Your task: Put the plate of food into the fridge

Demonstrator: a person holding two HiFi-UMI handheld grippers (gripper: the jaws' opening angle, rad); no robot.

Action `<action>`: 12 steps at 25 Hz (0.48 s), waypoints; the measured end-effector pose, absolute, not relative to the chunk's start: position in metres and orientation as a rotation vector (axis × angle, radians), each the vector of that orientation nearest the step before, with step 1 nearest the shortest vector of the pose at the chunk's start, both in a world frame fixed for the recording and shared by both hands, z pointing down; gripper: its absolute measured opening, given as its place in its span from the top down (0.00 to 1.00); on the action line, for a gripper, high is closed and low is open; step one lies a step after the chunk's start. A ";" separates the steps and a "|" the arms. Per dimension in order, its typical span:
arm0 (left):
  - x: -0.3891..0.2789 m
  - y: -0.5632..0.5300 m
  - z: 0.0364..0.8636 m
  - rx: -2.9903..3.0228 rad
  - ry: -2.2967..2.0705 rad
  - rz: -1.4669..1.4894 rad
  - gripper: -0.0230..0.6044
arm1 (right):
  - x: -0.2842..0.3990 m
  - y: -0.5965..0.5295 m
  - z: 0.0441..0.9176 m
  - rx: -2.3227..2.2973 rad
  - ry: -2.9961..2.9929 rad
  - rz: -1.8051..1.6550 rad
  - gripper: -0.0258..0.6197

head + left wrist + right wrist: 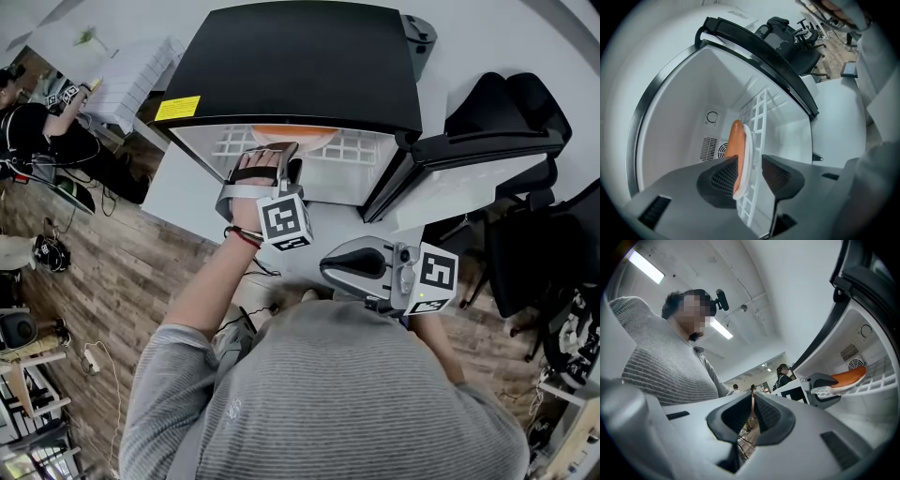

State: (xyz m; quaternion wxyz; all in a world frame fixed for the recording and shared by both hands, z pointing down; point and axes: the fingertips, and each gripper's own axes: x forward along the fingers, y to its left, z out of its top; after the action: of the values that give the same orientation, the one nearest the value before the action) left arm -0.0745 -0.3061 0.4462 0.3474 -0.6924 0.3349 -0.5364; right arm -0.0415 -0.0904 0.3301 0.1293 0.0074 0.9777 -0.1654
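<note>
The left gripper (750, 161) reaches into the open fridge (300, 66), and its jaws stand apart, released. The white plate (748, 145) sits edge-on between them with the orange food (735, 140) on it. One pad lies just beside the food side of the plate. The other pad stands clear of the plate's underside, with a gap showing. The plate rests on the white wire shelf (759, 122), whose front edge also passes between the jaws. Ahead of this gripper, past the plate, a round vent (723, 150) sits in the fridge's back wall. The person's left hand (255, 183) holds this gripper from behind at the fridge's mouth.

The right gripper (753, 401) is clenched, with only a thin slit between its pads and nothing in them. It is held back from the fridge, close to the person's grey striped sweater (356, 394). From it, the plate and the left gripper appear off to one side, inside the fridge. The fridge door (469, 155) hangs open on that same side, well apart from both grippers.
</note>
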 end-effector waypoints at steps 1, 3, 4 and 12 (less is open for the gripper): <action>-0.075 -0.305 0.446 -1.798 0.874 -1.387 0.73 | -0.041 -0.090 0.331 0.022 2.844 -0.482 0.94; -0.075 -0.303 0.445 -1.802 0.888 -1.374 0.73 | -0.041 -0.089 0.331 0.021 2.847 -0.483 0.94; -0.075 -0.303 0.442 -1.804 0.899 -1.364 0.73 | -0.041 -0.088 0.331 0.019 2.847 -0.484 0.94; -0.080 -0.291 0.426 -2.033 1.079 -1.215 0.76 | -0.041 -0.086 0.333 0.020 2.854 -0.483 0.94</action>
State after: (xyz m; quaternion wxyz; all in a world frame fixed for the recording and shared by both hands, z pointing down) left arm -0.0798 -0.2907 0.4259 0.2663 -0.7528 0.3998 -0.4500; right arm -0.0408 -0.0864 0.3326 0.1234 0.0070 0.9784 -0.1655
